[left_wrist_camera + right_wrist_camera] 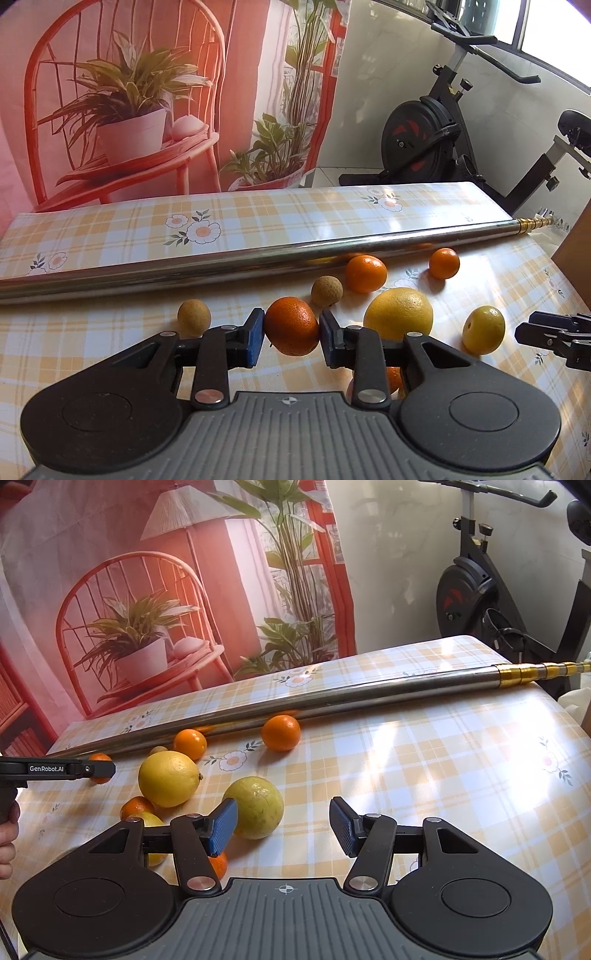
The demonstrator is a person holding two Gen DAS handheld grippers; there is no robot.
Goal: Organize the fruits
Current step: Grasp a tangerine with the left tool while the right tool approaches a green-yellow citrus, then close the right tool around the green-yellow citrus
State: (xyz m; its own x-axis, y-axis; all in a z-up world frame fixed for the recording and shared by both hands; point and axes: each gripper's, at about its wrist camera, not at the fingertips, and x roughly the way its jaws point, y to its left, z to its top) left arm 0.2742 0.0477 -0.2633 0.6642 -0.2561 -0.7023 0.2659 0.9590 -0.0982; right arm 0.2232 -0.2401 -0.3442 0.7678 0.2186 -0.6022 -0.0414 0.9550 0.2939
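my left gripper [291, 326] has its fingers clamped on a mandarin [291, 325] at twelve o'clock, for sorting; my right gripper [282, 821] is wide open, empty, yellow citrus [255, 808] at eleven on the bench [443, 775].

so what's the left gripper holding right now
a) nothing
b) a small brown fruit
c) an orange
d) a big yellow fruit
c, the left gripper has both blue pads pressed against the sides of an orange, while the big yellow fruit and the small brown fruit sit loose on the table.
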